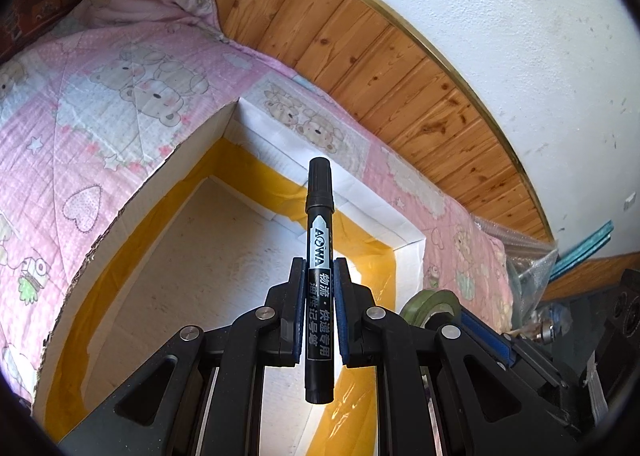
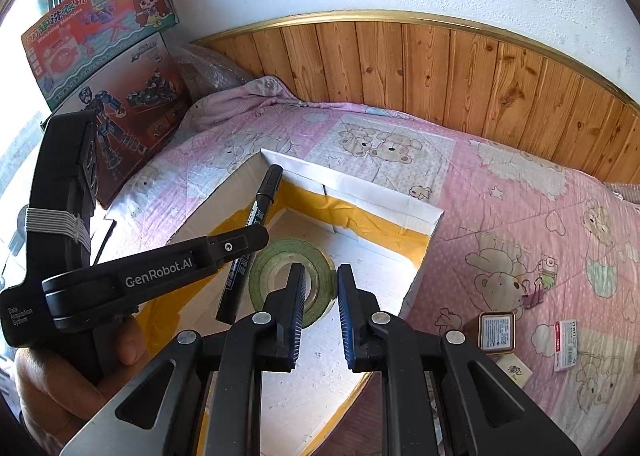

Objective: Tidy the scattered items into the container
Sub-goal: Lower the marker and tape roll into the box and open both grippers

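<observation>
Left wrist view
Left gripper [image 1: 319, 272]: its two fingers are pinching a black marker [image 1: 319, 256] about halfway along its barrel, the cap pointing toward 12 o'clock.
Marker position: it is hanging above the open cardboard box [image 1: 132, 191], over the white floor of the box and its yellow-taped seams.
Box: it is sitting on a pink bear-print quilt [image 1: 100, 87], which is spreading away toward 10 o'clock.
Green tape roll [image 1: 430, 306]: it is peeking out at 4 o'clock, partly hidden behind the gripper linkage.
Backdrop: a wooden panel wall [image 1: 360, 47] is curving from 12 to 3 o'clock.

Right wrist view
Right gripper [image 2: 322, 276]: its fingers are standing spread with nothing between them, pointing into the cardboard box [image 2: 352, 183].
Green tape roll [image 2: 290, 276]: it is lying on the box floor, just behind the left fingertip.
Left gripper [image 2: 250, 242]: it is reaching in from 9 o'clock, gripping the marker [image 2: 250, 240] slantwise above the box.
Left hand [image 2: 60, 376]: it is wrapping the handle at 8 o'clock.
Scattered items: a small tin [image 2: 497, 332] and a white card [image 2: 565, 344] are lying on the quilt [image 2: 500, 183] at 4 o'clock, outside the box.
Toy boxes [image 2: 104, 51]: they are stacked at 10 o'clock.
</observation>
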Demonstrator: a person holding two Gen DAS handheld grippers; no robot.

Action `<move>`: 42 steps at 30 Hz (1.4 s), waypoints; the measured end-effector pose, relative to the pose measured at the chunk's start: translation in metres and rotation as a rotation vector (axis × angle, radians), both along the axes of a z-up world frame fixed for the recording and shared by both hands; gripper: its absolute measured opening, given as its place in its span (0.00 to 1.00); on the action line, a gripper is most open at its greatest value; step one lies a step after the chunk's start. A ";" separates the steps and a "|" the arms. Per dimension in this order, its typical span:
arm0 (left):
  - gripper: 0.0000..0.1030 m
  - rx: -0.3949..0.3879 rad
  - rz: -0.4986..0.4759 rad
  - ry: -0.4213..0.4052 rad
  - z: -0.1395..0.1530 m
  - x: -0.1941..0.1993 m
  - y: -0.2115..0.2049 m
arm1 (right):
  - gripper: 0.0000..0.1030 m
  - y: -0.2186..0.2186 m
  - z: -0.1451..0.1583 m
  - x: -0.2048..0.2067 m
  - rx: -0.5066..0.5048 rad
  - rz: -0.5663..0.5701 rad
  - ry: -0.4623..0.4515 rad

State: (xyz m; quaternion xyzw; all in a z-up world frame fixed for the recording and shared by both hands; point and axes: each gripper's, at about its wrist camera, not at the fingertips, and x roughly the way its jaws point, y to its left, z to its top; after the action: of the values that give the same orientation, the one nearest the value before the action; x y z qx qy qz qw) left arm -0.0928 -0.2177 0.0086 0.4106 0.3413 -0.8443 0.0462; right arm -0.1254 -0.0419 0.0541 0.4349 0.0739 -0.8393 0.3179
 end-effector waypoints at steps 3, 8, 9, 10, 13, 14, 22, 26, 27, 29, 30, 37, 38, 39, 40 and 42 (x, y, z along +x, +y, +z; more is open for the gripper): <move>0.13 0.013 0.019 -0.016 -0.006 -0.003 -0.004 | 0.17 -0.008 -0.003 -0.005 0.026 0.006 -0.003; 0.13 0.059 0.040 -0.045 -0.020 -0.009 -0.013 | 0.17 -0.024 -0.009 -0.013 0.077 0.024 -0.008; 0.13 0.071 0.040 -0.051 -0.023 -0.010 -0.013 | 0.17 -0.026 -0.011 -0.014 0.090 0.028 -0.007; 0.13 0.075 0.040 -0.057 -0.026 -0.012 -0.013 | 0.17 -0.029 -0.012 -0.016 0.102 0.034 -0.006; 0.13 0.081 0.048 -0.080 -0.033 -0.016 -0.015 | 0.17 -0.036 -0.017 -0.019 0.142 0.049 -0.001; 0.13 0.088 0.053 -0.086 -0.035 -0.017 -0.016 | 0.17 -0.039 -0.019 -0.021 0.157 0.052 -0.001; 0.13 0.118 0.090 -0.142 -0.055 -0.025 -0.022 | 0.17 -0.048 -0.043 -0.039 0.252 0.062 -0.056; 0.13 0.163 0.097 -0.154 -0.064 -0.026 -0.025 | 0.17 -0.052 -0.054 -0.047 0.287 0.070 -0.093; 0.13 0.169 0.102 -0.156 -0.066 -0.026 -0.026 | 0.17 -0.054 -0.057 -0.048 0.300 0.074 -0.096; 0.13 0.182 0.111 -0.166 -0.070 -0.026 -0.027 | 0.17 -0.058 -0.063 -0.049 0.325 0.080 -0.098; 0.13 0.191 0.118 -0.174 -0.074 -0.026 -0.028 | 0.17 -0.060 -0.066 -0.050 0.336 0.084 -0.102; 0.13 0.252 0.150 -0.197 -0.093 -0.028 -0.031 | 0.17 -0.072 -0.081 -0.055 0.393 0.100 -0.124; 0.13 0.255 0.156 -0.195 -0.094 -0.028 -0.031 | 0.17 -0.073 -0.082 -0.056 0.401 0.099 -0.125; 0.13 0.255 0.164 -0.195 -0.096 -0.028 -0.032 | 0.17 -0.075 -0.083 -0.058 0.407 0.098 -0.126; 0.13 0.253 0.170 -0.194 -0.096 -0.028 -0.032 | 0.17 -0.076 -0.084 -0.060 0.413 0.100 -0.132; 0.13 0.250 0.178 -0.184 -0.096 -0.029 -0.033 | 0.17 -0.079 -0.086 -0.063 0.426 0.100 -0.142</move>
State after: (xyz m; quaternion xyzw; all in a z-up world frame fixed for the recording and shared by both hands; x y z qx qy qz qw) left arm -0.1215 -0.2508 -0.0878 0.4569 0.4731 -0.7465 0.1005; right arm -0.1880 -0.1205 -0.0320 0.5459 0.2485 -0.7552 0.2644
